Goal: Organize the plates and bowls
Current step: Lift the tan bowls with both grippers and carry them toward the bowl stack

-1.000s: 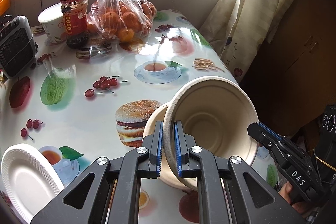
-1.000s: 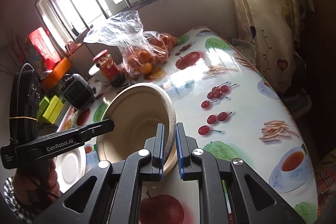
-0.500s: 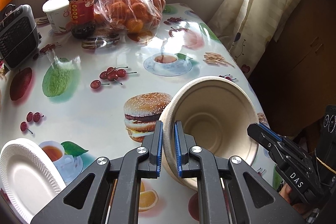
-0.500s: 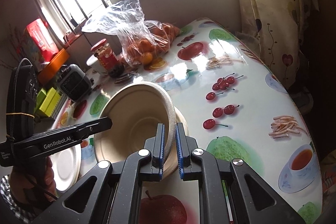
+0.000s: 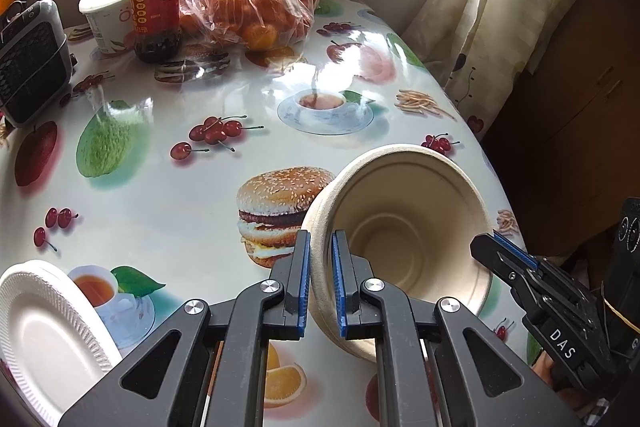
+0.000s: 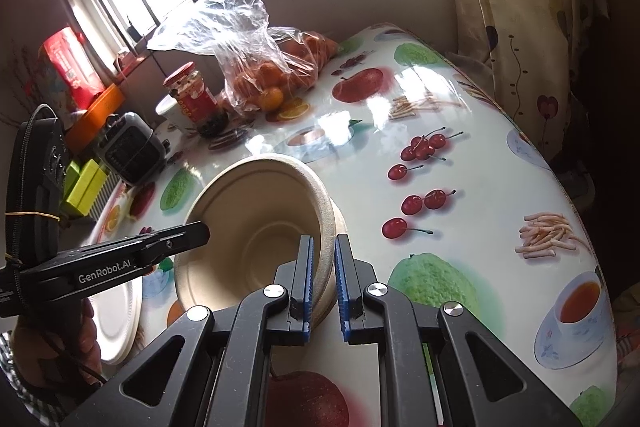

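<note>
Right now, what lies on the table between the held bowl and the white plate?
Nothing real: in the left wrist view only printed tablecloth, burger and teacup pictures, separates the bowl from the white plate.

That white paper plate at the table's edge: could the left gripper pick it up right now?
Probably not yet: the left gripper is shut on the bowl's rim. The white paper plate itself lies uncovered nearby.

Left gripper (image 5: 320, 281): black linkage arms, silver pivot screws, blue ribbed pads lining jaws, white "GenRobot.AI" lettering on side. Right gripper (image 6: 322, 283): same build, "DAS" marking. Checked sleeve (image 6: 16, 367) behind left gripper's jaws.
</note>
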{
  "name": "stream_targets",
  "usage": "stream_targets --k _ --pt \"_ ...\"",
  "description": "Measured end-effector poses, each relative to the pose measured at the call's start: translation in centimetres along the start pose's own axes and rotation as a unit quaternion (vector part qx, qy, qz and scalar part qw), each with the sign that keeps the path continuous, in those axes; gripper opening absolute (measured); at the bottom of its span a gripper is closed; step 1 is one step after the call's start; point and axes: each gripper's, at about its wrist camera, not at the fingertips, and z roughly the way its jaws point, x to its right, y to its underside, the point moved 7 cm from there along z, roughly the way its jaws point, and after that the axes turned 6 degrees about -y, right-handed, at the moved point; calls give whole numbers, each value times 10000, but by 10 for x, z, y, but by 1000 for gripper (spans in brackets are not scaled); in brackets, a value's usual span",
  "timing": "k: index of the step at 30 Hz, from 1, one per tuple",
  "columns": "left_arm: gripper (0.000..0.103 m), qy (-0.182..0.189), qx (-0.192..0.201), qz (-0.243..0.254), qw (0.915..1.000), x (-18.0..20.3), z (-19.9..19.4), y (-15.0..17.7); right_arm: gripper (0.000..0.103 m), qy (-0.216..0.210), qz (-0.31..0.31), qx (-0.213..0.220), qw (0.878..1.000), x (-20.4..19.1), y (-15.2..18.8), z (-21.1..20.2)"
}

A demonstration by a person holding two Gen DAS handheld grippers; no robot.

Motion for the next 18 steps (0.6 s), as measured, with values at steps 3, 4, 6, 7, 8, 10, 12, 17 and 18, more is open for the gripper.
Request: stream_targets --k 3,4,6,7,8,10,12,17,18 --pt "11 -5 -4 5 10000 -1 1 0 11 11 -5 -8 10000 1 0 1" --pt "11 -10 -4 12 10000 -1 1 0 11 17 -4 -11 10000 2 1 2" --pt "11 -9 -3 10 10000 -1 1 0 11 17 -6 -5 10000 2 1 2" --pt "11 -12 -5 12 10000 -1 1 0 11 15 -3 -5 10000 2 1 3" --pt "11 -16 -6 14 10000 -1 2 0 11 14 -4 -10 10000 2 0 2" --pt "11 -17 -4 14 10000 -1 1 0 11 20 -7 -15 10000 2 1 2" --pt "11 -25 -2 22 10000 0 1 -1 11 16 -7 -9 10000 2 1 2" --pt "11 -39 -1 29 10000 -1 2 -1 11 11 -1 -13 10000 2 0 2" --pt "11 -42 -2 31 10000 0 2 -1 11 12 -6 -13 10000 2 0 2"
